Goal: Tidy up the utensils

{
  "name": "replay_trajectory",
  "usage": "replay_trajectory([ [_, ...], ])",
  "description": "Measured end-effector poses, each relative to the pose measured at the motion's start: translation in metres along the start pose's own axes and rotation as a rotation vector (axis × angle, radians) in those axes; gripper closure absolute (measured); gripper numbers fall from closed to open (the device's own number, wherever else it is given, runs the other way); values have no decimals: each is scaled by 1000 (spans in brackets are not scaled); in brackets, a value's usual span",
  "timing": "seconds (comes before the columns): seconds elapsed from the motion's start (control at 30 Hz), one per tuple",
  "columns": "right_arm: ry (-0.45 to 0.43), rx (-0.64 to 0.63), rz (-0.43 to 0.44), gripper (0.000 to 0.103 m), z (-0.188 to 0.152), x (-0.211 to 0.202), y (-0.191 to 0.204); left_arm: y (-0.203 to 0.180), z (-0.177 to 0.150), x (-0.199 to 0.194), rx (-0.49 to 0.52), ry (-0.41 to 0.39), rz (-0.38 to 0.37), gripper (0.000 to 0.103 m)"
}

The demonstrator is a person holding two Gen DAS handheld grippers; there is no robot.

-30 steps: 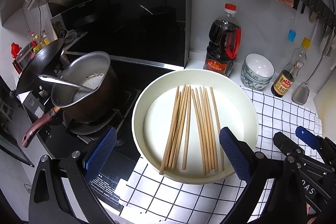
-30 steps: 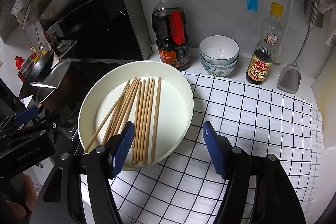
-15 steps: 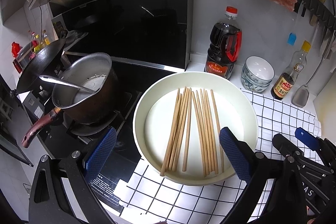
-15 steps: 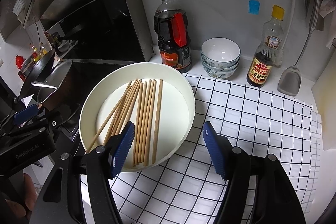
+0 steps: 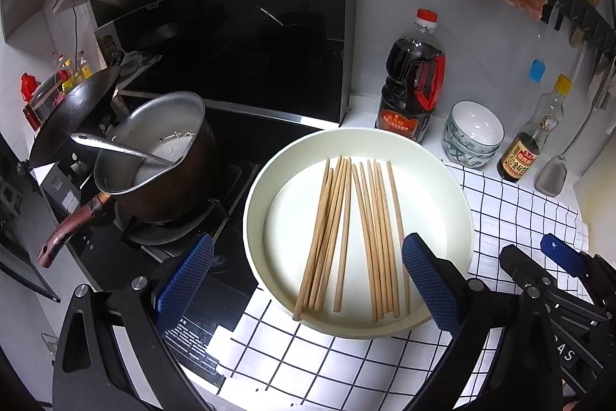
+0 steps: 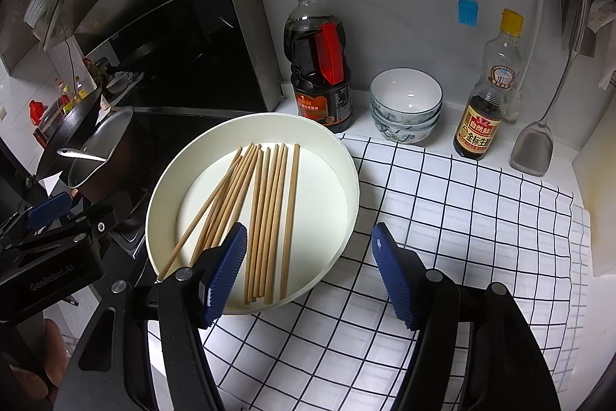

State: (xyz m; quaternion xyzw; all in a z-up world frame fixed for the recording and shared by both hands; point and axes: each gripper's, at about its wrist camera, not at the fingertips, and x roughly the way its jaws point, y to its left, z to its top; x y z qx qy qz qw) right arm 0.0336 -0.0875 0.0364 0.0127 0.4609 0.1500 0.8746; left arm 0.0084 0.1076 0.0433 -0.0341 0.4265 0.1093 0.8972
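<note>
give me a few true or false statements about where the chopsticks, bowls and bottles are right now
1. The wooden chopsticks lie inside the round white tray. True.
2. The right tongs grip a chopstick. False: they are open and hold nothing.
3. The patterned white bowls are stacked between the dark red-capped bottle and the yellow-capped sauce bottle. True.
4. The metal spatula lies in the tray. False: it leans against the wall beyond the yellow-capped bottle.
5. The left tongs are open. True.

The white counter [image 6: 442, 145] carries a checked cloth [image 6: 442, 218], bowl stack [image 6: 405, 110] and two bottles [image 6: 321, 64].
</note>
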Motion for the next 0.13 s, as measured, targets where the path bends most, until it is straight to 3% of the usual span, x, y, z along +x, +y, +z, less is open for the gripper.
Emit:
replay_trajectory([
  [0.13,0,-2,2,39,-1,0,0,1,0,0,-8,0,-8,6],
])
